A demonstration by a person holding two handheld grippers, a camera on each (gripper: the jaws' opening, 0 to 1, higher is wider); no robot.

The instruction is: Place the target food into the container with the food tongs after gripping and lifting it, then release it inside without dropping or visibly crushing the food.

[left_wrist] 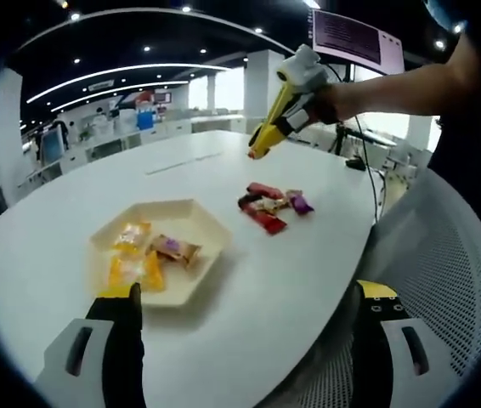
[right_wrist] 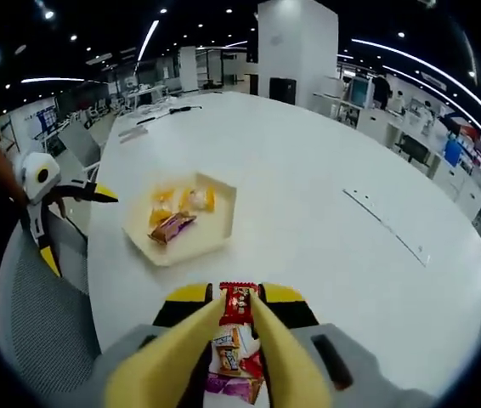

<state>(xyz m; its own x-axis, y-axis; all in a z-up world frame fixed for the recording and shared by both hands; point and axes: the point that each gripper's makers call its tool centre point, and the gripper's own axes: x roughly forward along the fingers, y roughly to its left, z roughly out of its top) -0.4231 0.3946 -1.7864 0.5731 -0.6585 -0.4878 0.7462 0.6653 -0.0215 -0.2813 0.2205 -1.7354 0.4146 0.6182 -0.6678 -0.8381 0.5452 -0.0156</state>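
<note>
A cream hexagonal tray (left_wrist: 191, 212) (right_wrist: 221, 223) on the white table holds several wrapped sweets, orange, yellow and brown. To its right lies a small pile of wrapped snacks (left_wrist: 270, 206) (right_wrist: 234, 357), red, orange and purple. My right gripper (left_wrist: 276, 123) (right_wrist: 238, 293), in a person's hand, clamps yellow food tongs (left_wrist: 260, 146) (right_wrist: 262, 340). The tong tips hang in the air above the pile, and in the left gripper view nothing shows in them. In the right gripper view a red snack (right_wrist: 239, 304) shows between the tips. My left gripper (left_wrist: 249, 297) (right_wrist: 79, 228) stands wide open near the tray's front edge.
The table edge (left_wrist: 368, 229) curves close to the pile, with a grey mesh chair (left_wrist: 453, 263) (right_wrist: 32, 297) just beyond it. Cables and small items (left_wrist: 355, 161) lie at the table's far side. The wide white tabletop (right_wrist: 351, 238) stretches beyond the tray.
</note>
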